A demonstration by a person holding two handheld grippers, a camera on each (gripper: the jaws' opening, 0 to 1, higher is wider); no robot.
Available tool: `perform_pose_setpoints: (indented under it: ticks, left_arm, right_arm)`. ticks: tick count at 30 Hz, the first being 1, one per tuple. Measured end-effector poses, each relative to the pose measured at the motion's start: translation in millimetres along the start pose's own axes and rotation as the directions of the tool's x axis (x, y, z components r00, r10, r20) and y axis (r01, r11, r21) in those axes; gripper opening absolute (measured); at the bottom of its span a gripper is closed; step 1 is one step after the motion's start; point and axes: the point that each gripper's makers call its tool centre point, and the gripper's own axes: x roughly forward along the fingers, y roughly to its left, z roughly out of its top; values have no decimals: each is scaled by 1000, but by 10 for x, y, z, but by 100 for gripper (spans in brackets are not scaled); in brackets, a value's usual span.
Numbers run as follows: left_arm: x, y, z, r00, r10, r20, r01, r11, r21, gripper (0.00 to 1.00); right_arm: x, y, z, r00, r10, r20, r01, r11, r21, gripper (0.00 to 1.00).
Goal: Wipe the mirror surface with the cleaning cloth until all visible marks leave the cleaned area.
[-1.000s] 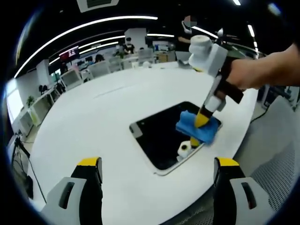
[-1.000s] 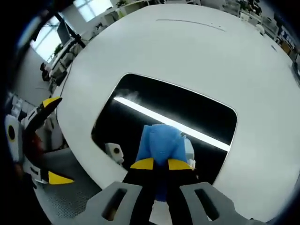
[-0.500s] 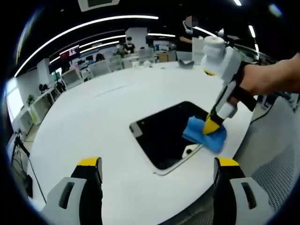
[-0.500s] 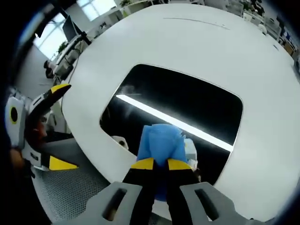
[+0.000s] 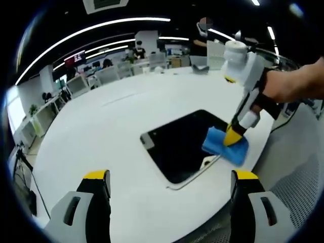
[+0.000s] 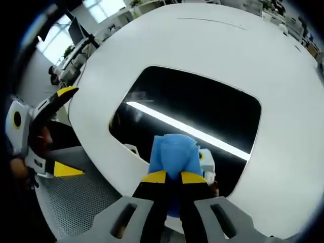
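So, left to right: the left gripper (image 5: 166, 190) hovers off the table edge, jaws spread wide with nothing between them, well back from the mirror (image 5: 177, 144). The mirror lies flat on the white table (image 5: 91, 131), long axis running away toward the right gripper (image 6: 173, 177). That one's jaws are pinched together on the blue cloth (image 6: 173, 154), pressing it down at the mirror's near corner, tilted steeply. Looks like unwiped glass stretches ahead of the cloth, so the right one is nearer for the next pass.

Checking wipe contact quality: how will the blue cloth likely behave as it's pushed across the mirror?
The blue cloth bunches between the right gripper jaws, so it is probably soft and floppy. It overhangs the mirror edge, so it would likely drag along without scratching.
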Motion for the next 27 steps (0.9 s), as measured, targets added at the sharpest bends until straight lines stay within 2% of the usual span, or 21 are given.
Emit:
perform_pose_setpoints:
  ticks: [14,27]
  left_arm:
    - [10,44,-13,1000,13,1,-13,1000,-20,99]
    - [-9,40,6,1000,16,9,-16,999,-32,99]
  right_arm:
    - [-47,-34,-41,1000,18,-1,-18,1000,2,3]
    - [-82,-271,-130,1000,3,7,-3,999,43,3]
